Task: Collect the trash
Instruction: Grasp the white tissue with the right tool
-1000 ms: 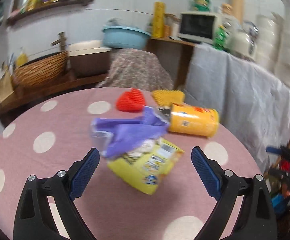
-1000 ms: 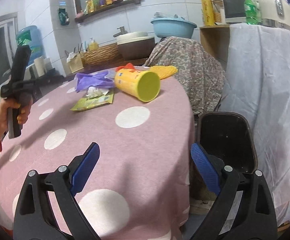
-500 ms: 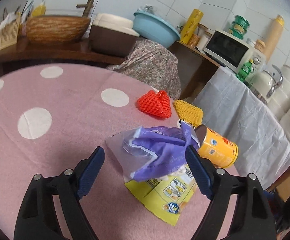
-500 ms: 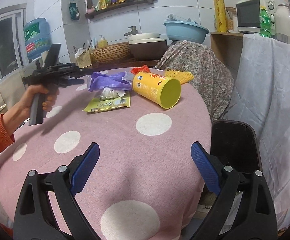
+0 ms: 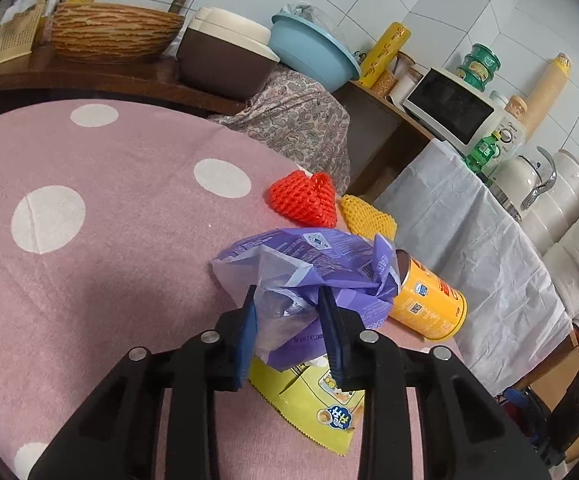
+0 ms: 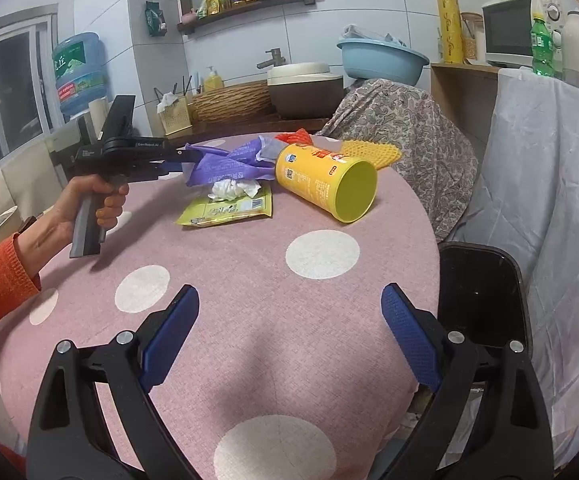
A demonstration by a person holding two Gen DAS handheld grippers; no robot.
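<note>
Both claws visible: left claw (image 5: pixel 287 300) clamped on crumpled purple wrapper (image 5: pixel 321 256); right claw (image 6: pixel 289 304) spread apart.

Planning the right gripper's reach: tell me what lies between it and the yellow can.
Right wrist view: only bare polka-dot tablecloth between the right gripper and yellow can.

crumpled purple wrapper (image 5: pixel 305 268) atop flat yellow packet (image 5: pixel 313 404), beside toppled yellow canister (image 5: pixel 429 304)
</note>
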